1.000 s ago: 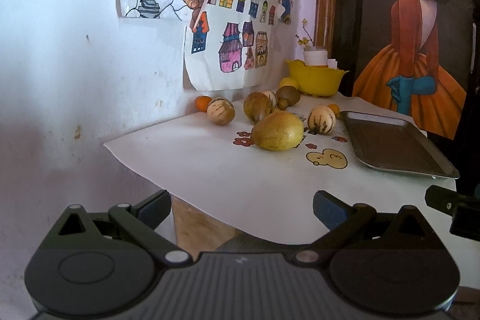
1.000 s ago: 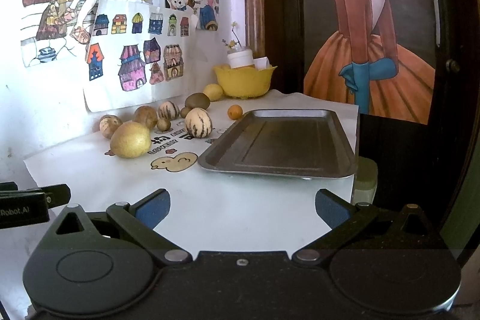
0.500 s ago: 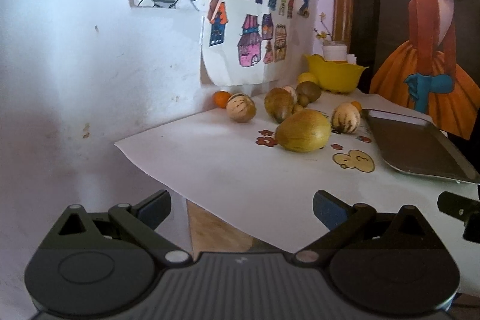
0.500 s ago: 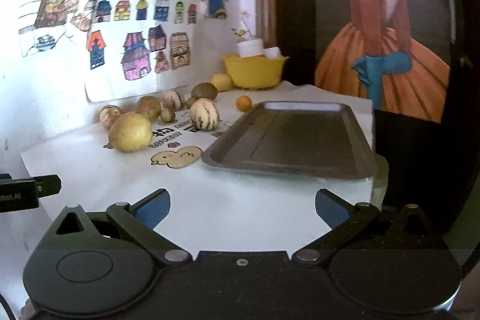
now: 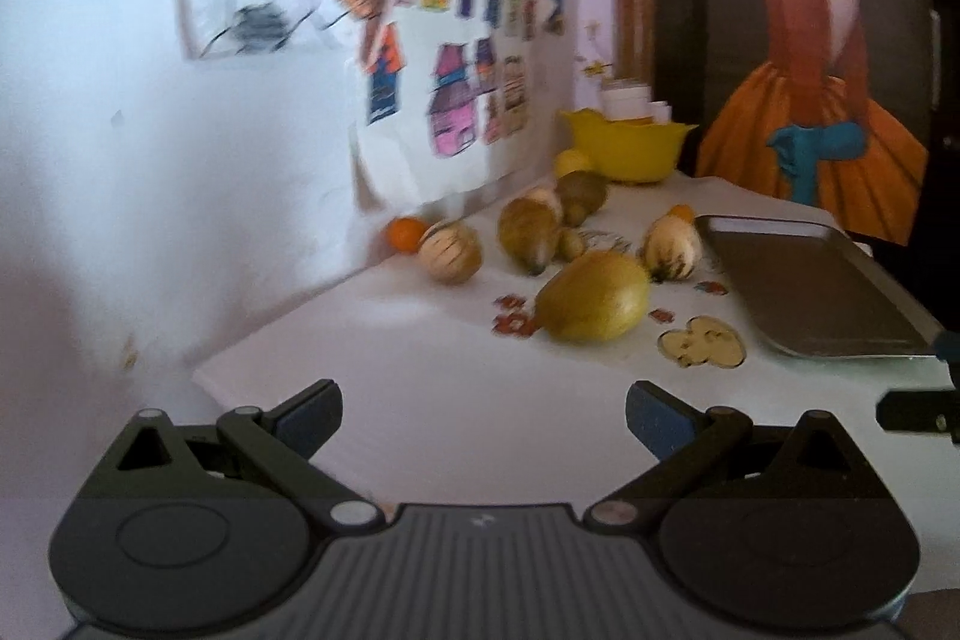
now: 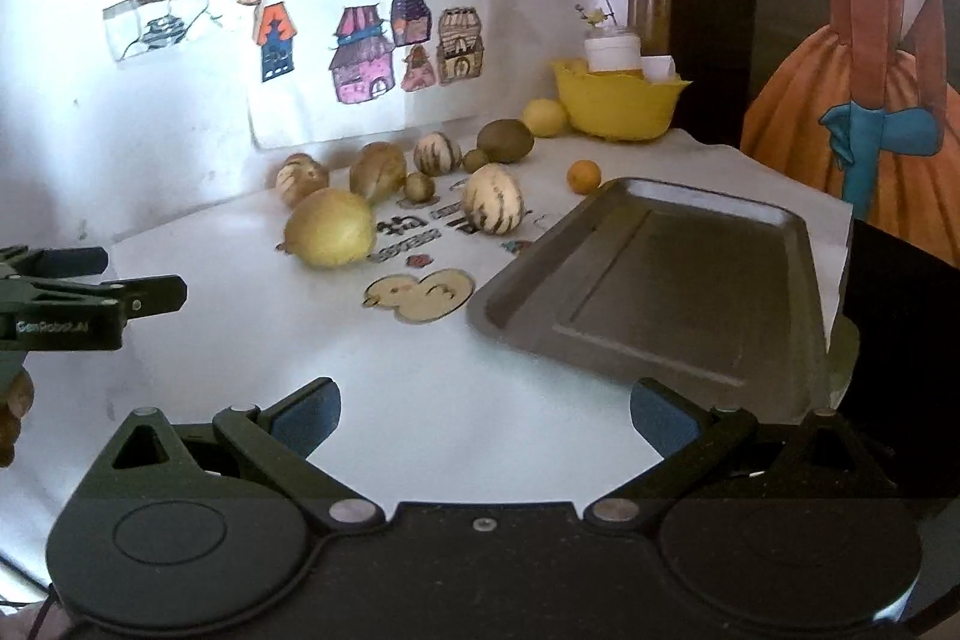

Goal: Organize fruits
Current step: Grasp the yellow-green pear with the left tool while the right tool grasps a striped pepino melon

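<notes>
While both grippers (image 5: 483, 409) (image 6: 483, 409) gape empty, bare cloth (image 6: 420, 388) seemingly reaches the tray (image 6: 660, 292).

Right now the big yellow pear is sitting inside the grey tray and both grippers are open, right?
Not quite. The big yellow pear is not inside the grey tray; it lies on the white tablecloth to the tray's left, and nothing is in the tray. The right wrist view shows this clearly. Both the left gripper and the right gripper are open, as you said.
</notes>
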`<action>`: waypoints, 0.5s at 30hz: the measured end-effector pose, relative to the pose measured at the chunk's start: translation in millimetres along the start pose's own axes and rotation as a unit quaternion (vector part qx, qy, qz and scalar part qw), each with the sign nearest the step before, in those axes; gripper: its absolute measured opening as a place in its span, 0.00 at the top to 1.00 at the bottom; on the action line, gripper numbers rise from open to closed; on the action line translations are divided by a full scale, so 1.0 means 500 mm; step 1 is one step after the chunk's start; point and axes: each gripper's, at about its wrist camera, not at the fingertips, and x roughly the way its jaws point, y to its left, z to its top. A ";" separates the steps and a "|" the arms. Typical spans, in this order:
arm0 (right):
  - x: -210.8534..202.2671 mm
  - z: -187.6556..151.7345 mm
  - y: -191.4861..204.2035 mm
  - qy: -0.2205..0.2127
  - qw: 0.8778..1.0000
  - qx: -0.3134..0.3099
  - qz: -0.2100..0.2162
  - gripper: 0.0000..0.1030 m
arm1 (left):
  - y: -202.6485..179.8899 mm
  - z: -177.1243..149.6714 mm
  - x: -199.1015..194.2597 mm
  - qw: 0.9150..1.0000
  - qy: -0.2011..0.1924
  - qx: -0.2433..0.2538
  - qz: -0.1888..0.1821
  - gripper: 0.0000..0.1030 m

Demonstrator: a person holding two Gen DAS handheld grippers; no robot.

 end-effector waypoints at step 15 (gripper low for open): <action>0.043 0.167 -0.077 -0.032 0.995 0.081 0.054 0.00 | -0.058 0.074 0.103 0.998 0.023 0.031 -0.051 0.00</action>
